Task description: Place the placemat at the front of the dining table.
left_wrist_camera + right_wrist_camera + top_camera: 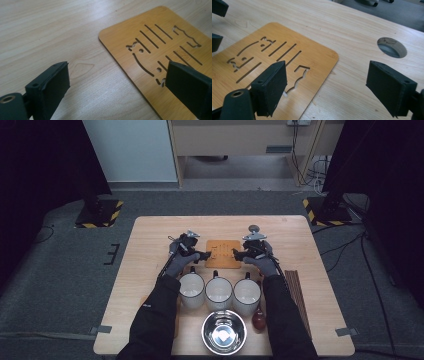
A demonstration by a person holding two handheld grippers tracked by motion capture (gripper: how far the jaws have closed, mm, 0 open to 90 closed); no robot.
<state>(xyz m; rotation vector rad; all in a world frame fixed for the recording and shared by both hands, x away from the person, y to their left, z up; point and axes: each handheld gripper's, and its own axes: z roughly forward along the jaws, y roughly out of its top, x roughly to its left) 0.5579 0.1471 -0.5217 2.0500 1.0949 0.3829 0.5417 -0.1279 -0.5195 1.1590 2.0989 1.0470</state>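
Seen from above on a pale, straight-grained wooden table (pixel 150 270), left to right: left gripper (pixel 204 255), matte black jaws spread wide and grasping nothing, poised at the left edge of a flat bamboo trivet (pixel 223 253); trivet lying at the table's centre, honey-coloured, thin, round-cornered, pierced with slim slots and curved cut-outs; right gripper (pixel 235 253), black padded jaws likewise released and empty, straddling the trivet's right edge. In the right gripper view, a round hole (pixel 392 47) cut through the tabletop beyond the trivet. Nearer the person, three white glazed mugs (pixel 219 292) in a row, a polished steel bowl (pixel 224 332), a small brown spoon-like piece (pixel 258 320) and dark slatted chopsticks (pixel 296 292) at far right.
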